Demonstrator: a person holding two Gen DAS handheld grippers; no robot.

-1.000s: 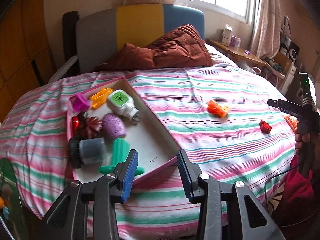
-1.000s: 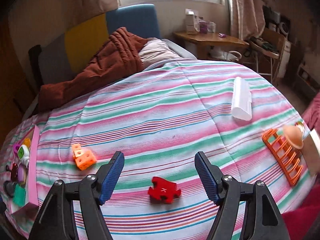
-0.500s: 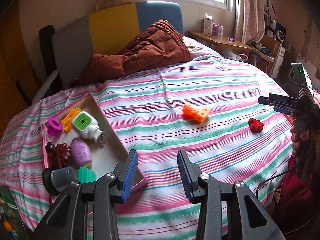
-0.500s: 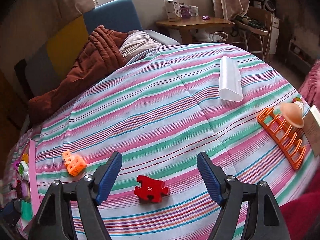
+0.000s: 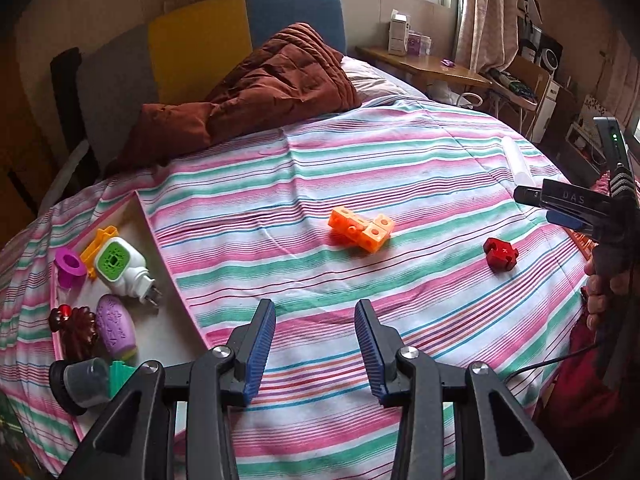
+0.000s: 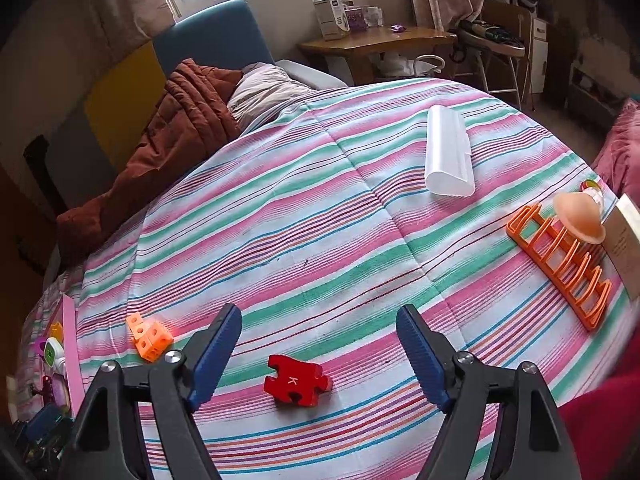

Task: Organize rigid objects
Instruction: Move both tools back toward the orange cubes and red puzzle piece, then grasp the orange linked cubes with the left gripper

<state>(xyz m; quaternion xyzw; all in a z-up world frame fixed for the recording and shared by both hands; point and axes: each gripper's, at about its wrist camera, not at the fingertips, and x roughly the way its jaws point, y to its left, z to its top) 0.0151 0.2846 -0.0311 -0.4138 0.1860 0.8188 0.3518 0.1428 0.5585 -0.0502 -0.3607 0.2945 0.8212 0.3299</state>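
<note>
From the left wrist view, we find the left gripper [image 5: 315, 344] part open with nothing between its pads, hanging over bare striped bedcover. The pink-rimmed tray [image 5: 176, 276] lies to its left on the bed, already holding a green-faced plug [image 5: 120, 266], a purple oval piece [image 5: 115, 328] and other small items. The orange block cluster [image 5: 360, 230] sits well ahead on the cover; the red puzzle piece [image 5: 500, 254] lies further right, near the right gripper [image 5: 560, 210].

From the right wrist view, we find the right gripper's jaws opening wide, empty, with the red puzzle piece lying flat on the cover between and just ahead of them, untouched. An orange rack [image 6: 560, 264] and a white tube [image 6: 448, 156] lie well apart to the right.

Risks, in our judgement: the piece is thin and flat on soft bedding, so the pads may pinch cloth or skid over it. A shallow grip could drop it in transit to the tray.
</note>
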